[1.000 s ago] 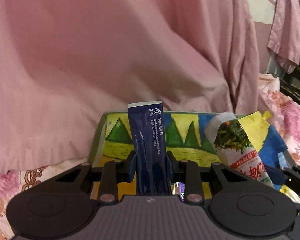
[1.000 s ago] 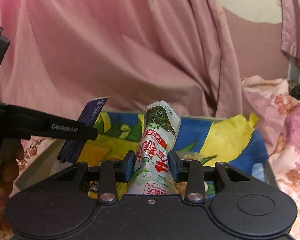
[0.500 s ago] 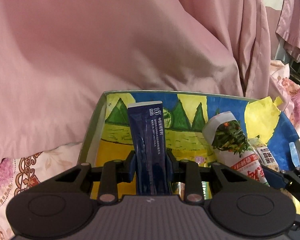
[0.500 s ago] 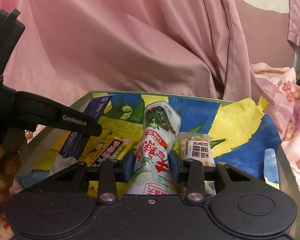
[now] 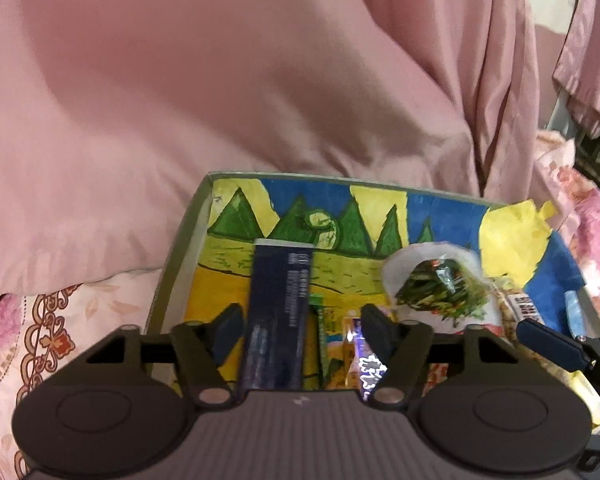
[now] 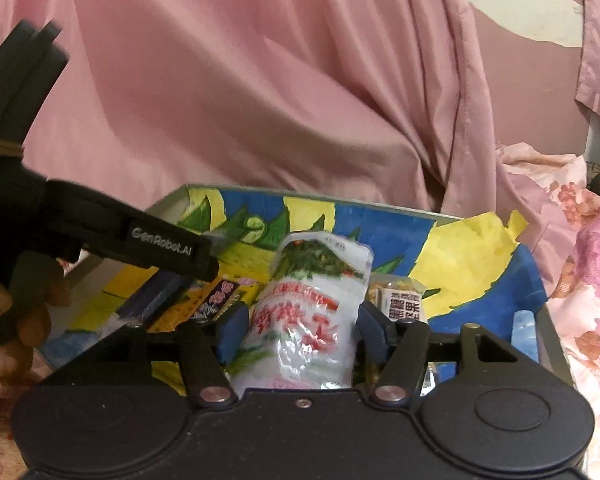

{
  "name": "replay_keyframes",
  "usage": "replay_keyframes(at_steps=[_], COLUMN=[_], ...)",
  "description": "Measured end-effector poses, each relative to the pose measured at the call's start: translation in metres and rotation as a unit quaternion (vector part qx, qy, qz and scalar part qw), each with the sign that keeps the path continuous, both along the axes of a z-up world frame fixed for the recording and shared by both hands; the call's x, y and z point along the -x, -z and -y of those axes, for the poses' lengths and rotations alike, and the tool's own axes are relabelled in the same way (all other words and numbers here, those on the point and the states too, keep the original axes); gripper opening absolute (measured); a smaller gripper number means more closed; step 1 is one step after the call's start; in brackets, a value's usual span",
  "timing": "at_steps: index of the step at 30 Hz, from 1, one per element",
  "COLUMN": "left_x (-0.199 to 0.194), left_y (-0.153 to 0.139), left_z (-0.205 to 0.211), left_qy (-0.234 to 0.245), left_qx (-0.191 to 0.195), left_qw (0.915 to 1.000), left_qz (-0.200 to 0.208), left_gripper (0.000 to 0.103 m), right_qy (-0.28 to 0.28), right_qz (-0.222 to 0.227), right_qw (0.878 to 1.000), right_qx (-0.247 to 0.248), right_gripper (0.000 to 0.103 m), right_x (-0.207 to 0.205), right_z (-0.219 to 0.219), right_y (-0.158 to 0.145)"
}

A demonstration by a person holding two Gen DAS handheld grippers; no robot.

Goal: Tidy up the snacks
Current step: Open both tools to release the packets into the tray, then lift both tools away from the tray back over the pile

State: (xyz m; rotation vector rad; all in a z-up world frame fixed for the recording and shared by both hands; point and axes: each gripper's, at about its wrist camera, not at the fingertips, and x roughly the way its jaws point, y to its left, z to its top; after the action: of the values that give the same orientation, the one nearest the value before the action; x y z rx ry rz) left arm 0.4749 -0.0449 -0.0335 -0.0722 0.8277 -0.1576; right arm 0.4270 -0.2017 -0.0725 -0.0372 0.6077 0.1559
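Both hand-held grippers [image 5: 300, 330] [image 6: 298, 330] just opened, dropping packet [image 5: 278, 312] and pouch [image 6: 306, 304] into box [image 6: 496, 240]; next we withdraw.

In the box [image 5: 188, 240], the flat packet [image 5: 278, 312] lies left of the pouch [image 6: 312, 304].

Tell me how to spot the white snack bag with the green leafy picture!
Find the box lined with a yellow, blue and green painting against the pink cloth. Inside it, between the opened right tongs, lies the white snack bag. Only this one has green leaves at the top and red writing; its neighbour is small with black lettering.
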Motion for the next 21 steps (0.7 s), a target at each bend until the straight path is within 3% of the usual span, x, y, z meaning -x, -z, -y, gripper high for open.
replay_keyframes(at_steps=[2,7,11,13,21], left_x=[0.007,0.034,0.062,0.081,0.161], left_y=[-0.005,-0.029,-0.052,-0.062,-0.085], left_z=[-0.003,-0.011,-0.02,-0.028,-0.053], left_qy=[-0.009,-0.023,-0.042,-0.053,-0.067], left_qx=[0.007,0.035,0.044,0.05,0.042], left_qw=[0.9999,0.9974,0.9925,0.9893,0.9787], left_qz=[0.011,0.059,0.106,0.126,0.19], left_gripper=[0.08,0.093,0.103,0.103,0.103], right_qy=[0.005,0.017,0.031,0.044,0.061], right_qz=[0.011,0.045,0.073,0.088,0.132], right_qw=[1.0,0.999,0.996,0.995,0.989], right_qx=[-0.009,-0.019,-0.03,-0.026,-0.029], right_gripper=[0.075,0.082,0.094,0.1,0.102], right_x=[0.006,0.025,0.049,0.063,0.131], right_z=[0.003,0.012,0.023,0.028,0.038], right_y=[-0.007,-0.027,-0.047,-0.057,-0.091])
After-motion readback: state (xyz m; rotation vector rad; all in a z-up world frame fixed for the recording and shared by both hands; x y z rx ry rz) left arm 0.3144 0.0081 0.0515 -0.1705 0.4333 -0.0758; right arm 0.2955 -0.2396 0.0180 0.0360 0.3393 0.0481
